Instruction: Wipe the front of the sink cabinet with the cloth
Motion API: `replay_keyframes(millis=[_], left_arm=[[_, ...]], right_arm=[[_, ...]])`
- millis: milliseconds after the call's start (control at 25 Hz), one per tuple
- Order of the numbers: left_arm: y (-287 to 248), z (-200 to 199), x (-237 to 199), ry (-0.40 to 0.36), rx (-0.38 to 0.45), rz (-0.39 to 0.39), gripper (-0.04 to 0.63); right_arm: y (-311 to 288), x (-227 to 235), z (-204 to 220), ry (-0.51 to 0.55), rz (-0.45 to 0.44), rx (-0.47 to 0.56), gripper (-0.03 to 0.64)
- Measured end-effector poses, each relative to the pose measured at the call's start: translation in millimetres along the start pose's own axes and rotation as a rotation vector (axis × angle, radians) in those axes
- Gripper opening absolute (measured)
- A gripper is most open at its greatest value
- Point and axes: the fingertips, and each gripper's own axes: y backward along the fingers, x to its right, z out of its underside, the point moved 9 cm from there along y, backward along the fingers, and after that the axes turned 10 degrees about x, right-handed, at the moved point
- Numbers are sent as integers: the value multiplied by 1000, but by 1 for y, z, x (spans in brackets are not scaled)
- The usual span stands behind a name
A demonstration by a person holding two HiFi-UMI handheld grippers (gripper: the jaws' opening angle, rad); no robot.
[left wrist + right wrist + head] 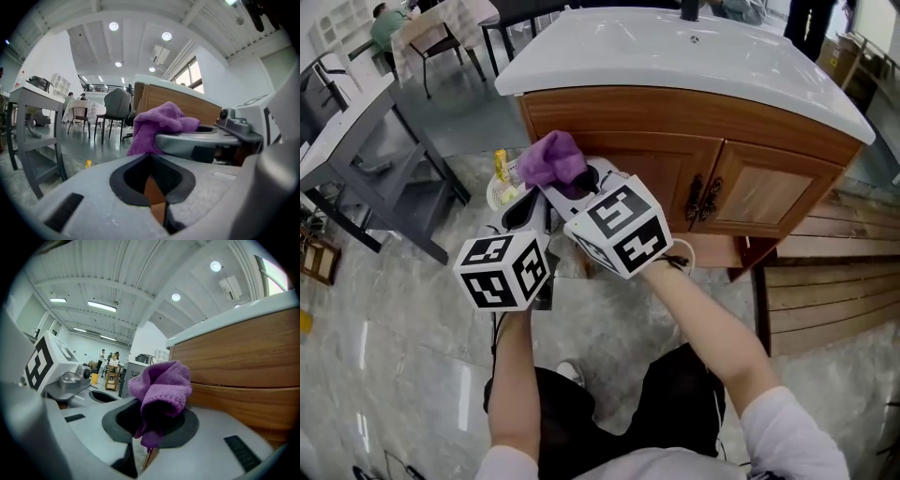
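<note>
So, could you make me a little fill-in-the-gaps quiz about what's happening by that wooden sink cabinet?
1. The cloth is ____ in colour.
2. The gripper whose tongs pinch it is the person's ____ one.
3. The left gripper has ____ between its tongs.
4. The doors of the cabinet are both ____.

Missing words: purple; right; nothing; shut.

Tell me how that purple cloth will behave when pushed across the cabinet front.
Probably floppy: the purple cloth bunches in soft folds in the right gripper. Likely light: one pinch holds it all up. Its nubby weave should drag, not slip, on the cabinet front.
</note>
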Motion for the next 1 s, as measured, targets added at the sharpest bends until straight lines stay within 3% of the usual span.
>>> replay_keyframes(millis=[240, 1000], left_arm=[[-7, 2, 23, -22, -8, 45, 6], [-38, 6, 91, 8, 24, 220, 6]], right_arm=[[25, 13, -1, 1, 43, 5, 72], [131, 58, -3, 19, 248, -18, 72]])
